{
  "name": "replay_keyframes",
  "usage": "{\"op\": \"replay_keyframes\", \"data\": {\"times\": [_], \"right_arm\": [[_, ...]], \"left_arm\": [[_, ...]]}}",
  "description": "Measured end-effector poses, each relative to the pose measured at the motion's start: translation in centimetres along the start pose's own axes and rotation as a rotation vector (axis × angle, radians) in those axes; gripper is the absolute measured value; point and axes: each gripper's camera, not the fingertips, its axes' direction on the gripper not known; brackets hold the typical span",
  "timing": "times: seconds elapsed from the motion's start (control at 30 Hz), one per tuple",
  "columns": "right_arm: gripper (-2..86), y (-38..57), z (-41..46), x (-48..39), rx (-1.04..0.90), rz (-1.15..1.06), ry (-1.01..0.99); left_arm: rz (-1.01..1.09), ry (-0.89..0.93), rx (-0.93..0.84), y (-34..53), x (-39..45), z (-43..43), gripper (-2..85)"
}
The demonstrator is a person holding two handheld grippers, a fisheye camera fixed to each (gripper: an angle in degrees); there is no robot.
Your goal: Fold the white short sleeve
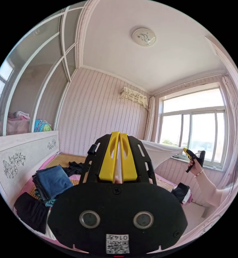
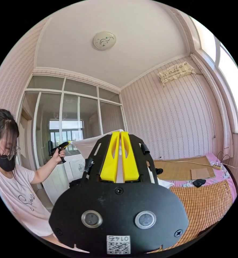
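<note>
Pink striped walls and a white ceiling surround a bed (image 2: pixel 205 199) covered with a woven mat, and the person stands beside it with both arms raised.

In the left gripper view the left gripper (image 1: pixel 118 134) has its two yellow jaws pressed almost together, with a thin strip of white cloth between them, so it is pinching the white shirt (image 1: pixel 159 153). From there the shirt runs as a stretched sheet towards the window, where the right gripper (image 1: pixel 187 152) holds the other end in the person's hand (image 1: pixel 195 168). In the right gripper view the same thing appears from the other side: the yellow jaws of that gripper are close together on white cloth, and the shirt goes across to the other gripper, held up near the glass partition.

I judge that the shirt is held high and tight between the two grippers so that it hangs flat and the wrinkles fall out before it is laid on the mat (a free stretch of mat lies on the bed in the right gripper view). The fold itself seems not yet begun.

Beside the headboard (image 1: pixel 22 156), a pile of folded clothes (image 1: pixel 50 182) lies with dark clothes (image 1: pixel 30 212) near it, well apart from the shirt.
</note>
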Motion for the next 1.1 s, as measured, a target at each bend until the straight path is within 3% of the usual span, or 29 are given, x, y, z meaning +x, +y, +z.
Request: {"op": "replay_keyframes", "data": {"times": [0.17,0.27,0.4,0.53,0.63,0.83,1.0,1.1], "right_arm": [[0.0,-3.7,-5.2,-5.6,0.078,-0.139,-0.005],[0.0,-6.5,-6.7,-7.6,0.050,-0.177,-0.018],[0.0,-4.7,-3.3,-7.0,-0.189,-0.093,-0.096],[0.0,1.5,-0.1,-5.3,-0.362,0.035,-0.104],[0.0,4.0,0.9,-4.9,-0.349,0.096,-0.120],[0.0,3.6,3.2,-7.0,-0.311,0.070,-0.158],[0.0,2.7,6.0,-10.8,-0.292,0.014,-0.218],[0.0,2.8,7.6,-13.2,-0.274,-0.032,-0.245]], "left_arm": [[0.098,-0.143,0.195,-1.5,2.1,-6.8,-0.9],[0.087,-0.099,0.278,-4.0,1.6,-10.1,-0.9],[0.147,-0.013,0.012,-2.9,1.4,-6.1,-0.9],[0.124,0.118,-0.332,8.8,1.9,2.7,-0.8],[0.038,0.207,-0.499,18.9,3.2,7.1,-0.6],[-0.102,0.336,-0.651,31.6,7.6,10.7,3.5],[-0.059,0.412,-0.633,32.3,11.7,11.3,6.5],[0.018,0.319,-0.542,31.1,14.3,10.9,8.1]]}}
